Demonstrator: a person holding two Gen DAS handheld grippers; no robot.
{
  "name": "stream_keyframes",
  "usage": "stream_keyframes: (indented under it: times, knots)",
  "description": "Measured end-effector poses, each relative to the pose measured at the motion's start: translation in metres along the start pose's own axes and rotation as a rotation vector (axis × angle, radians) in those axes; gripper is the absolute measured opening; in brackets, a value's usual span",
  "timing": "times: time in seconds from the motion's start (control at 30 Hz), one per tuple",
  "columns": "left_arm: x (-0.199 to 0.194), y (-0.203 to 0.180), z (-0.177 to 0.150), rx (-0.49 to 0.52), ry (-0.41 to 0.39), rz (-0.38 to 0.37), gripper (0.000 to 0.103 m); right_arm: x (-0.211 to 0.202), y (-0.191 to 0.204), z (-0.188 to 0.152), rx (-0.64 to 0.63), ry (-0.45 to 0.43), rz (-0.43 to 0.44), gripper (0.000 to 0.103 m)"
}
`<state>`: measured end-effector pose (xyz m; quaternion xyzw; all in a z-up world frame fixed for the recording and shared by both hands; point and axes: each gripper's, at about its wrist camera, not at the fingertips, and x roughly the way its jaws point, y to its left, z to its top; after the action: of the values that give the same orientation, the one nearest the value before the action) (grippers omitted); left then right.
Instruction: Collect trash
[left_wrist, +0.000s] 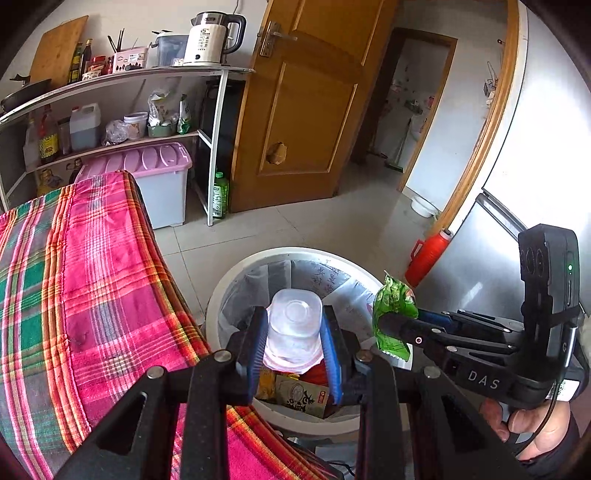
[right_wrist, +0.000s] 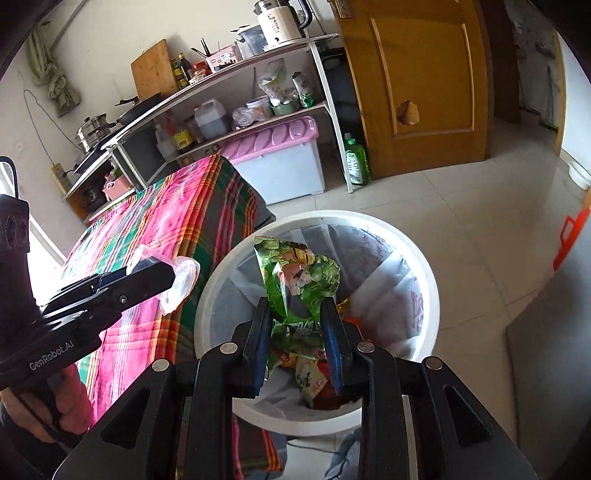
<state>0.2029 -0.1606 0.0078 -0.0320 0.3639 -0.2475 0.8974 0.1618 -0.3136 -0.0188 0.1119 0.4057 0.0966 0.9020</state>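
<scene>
"DAS" stands in white on the right gripper (left_wrist: 384, 325); "GenRobot.AI" on the left gripper (right_wrist: 173, 275). The white kettle (left_wrist: 207, 40) bears what looks like "15".

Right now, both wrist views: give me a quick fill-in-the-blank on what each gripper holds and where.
1. The left gripper is shut on a clear plastic ____.
2. The right gripper is shut on a ____ snack bag.
3. Both items hang over a white ____ lined with a bag.
4. Beside that bin stands a table under a pink plaid ____.

Missing words: cup; green; bin; cloth
</scene>
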Motion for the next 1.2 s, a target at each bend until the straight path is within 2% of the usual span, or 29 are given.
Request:
stream_keyframes:
  times: [0.33,0.5,0.63,0.67,0.77,0.97,1.2]
  knots:
    - [0.024,0.0,0.002,-0.014,0.041,-0.003,0.03,0.009,-0.01,-0.001,0.028,0.018,-0.027,0.03]
    - [0.03,-0.001,0.001,-0.019,0.054,-0.002,0.031,0.011,-0.012,-0.002,0.031,0.021,-0.031,0.043]
    - [0.032,-0.001,0.001,-0.023,0.058,0.001,0.031,0.01,-0.011,-0.002,0.034,0.018,-0.028,0.043]
    - [0.032,0.0,0.001,-0.023,0.059,0.0,0.034,0.009,-0.011,-0.002,0.032,0.016,-0.028,0.043]
    - [0.03,0.001,0.001,-0.032,0.051,-0.004,0.045,0.007,-0.011,-0.002,0.032,0.009,-0.027,0.044]
    - [0.022,0.002,-0.001,-0.039,0.038,-0.008,0.046,-0.004,-0.004,-0.002,0.028,-0.007,-0.032,0.044]
    - [-0.006,0.003,-0.005,-0.033,-0.005,-0.004,0.046,-0.026,0.017,-0.005,-0.013,-0.053,-0.035,0.044]
